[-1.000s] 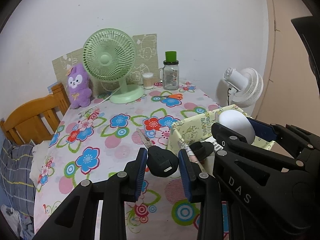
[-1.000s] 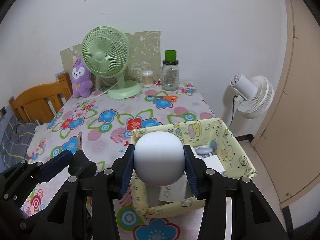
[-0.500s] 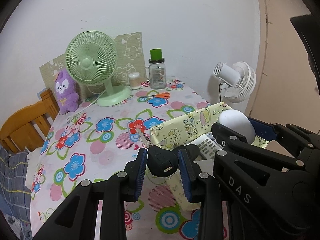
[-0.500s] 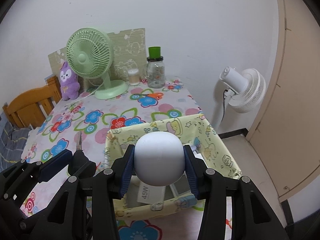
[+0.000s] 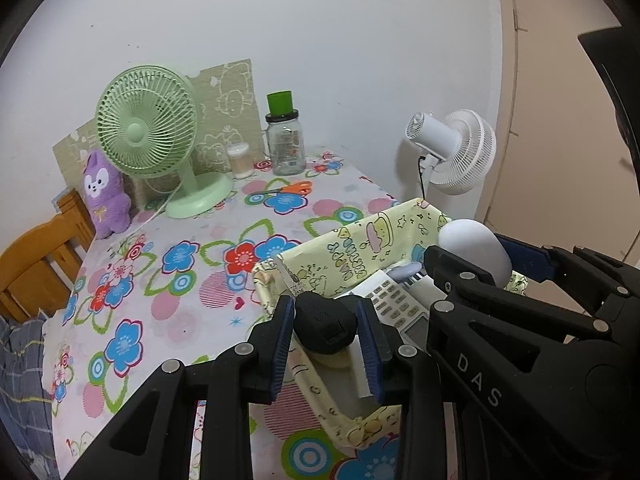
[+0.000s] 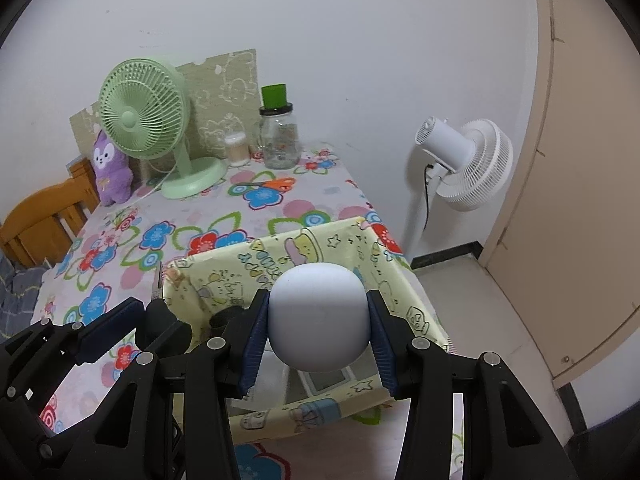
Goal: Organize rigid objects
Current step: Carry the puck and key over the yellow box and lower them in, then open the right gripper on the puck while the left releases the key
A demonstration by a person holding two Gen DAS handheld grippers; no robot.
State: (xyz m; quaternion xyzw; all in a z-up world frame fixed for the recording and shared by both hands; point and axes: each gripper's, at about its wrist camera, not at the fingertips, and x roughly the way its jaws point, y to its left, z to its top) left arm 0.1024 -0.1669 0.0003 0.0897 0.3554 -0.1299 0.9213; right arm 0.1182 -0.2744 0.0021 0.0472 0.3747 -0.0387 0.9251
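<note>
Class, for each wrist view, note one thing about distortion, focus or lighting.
Left wrist view: fisheye bends the wall edge, corners are black, and the green fan stays sharp. Right wrist view: same curved edges and dark corners; the white ball is shaded underneath, with no glare.

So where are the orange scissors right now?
The scissors lie flat on the flowered tablecloth toward the back of the table, just in front of the glass jar and to the right of the green fan.
</note>
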